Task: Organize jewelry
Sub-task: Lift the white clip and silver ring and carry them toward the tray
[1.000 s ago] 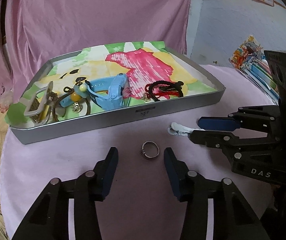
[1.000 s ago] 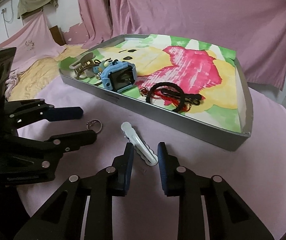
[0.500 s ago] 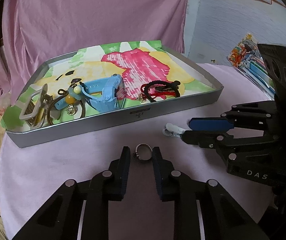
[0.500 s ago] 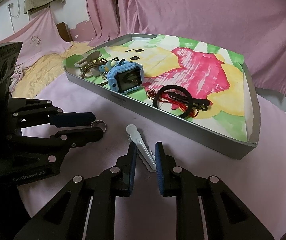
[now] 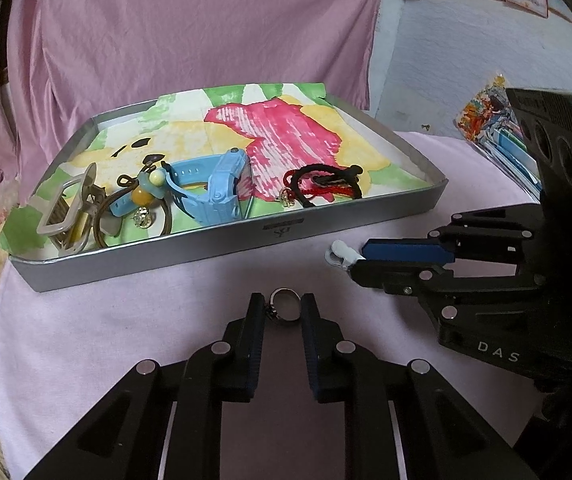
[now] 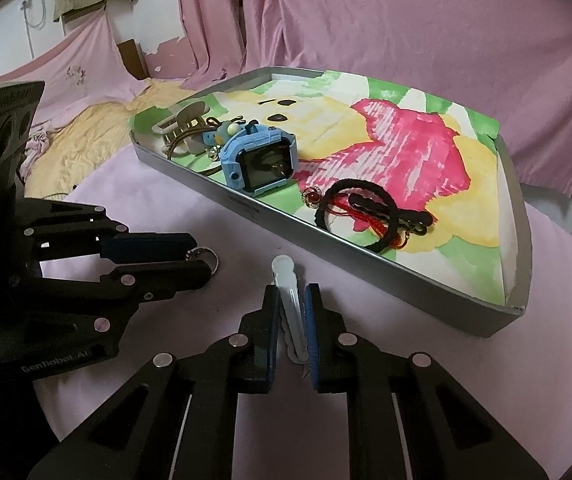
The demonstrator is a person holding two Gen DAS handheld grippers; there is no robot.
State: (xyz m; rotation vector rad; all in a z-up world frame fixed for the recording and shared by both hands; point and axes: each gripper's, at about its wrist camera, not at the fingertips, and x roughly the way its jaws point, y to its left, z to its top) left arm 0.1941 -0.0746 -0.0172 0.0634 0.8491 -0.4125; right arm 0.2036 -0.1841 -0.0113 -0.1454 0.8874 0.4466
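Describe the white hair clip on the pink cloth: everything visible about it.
The long, slim white hair clip, plastic-looking with a wavy lower edge and a rounded tip, lies flat on the pink tablecloth just outside the grey metal tray. It points towards the tray without touching it. The right gripper is closed on its rear half, blue pads on both sides. In the left wrist view only its looped end shows past the fingers.

Left claw low, fingers nearly closed. Right claw low beside it, fingers nearly closed.
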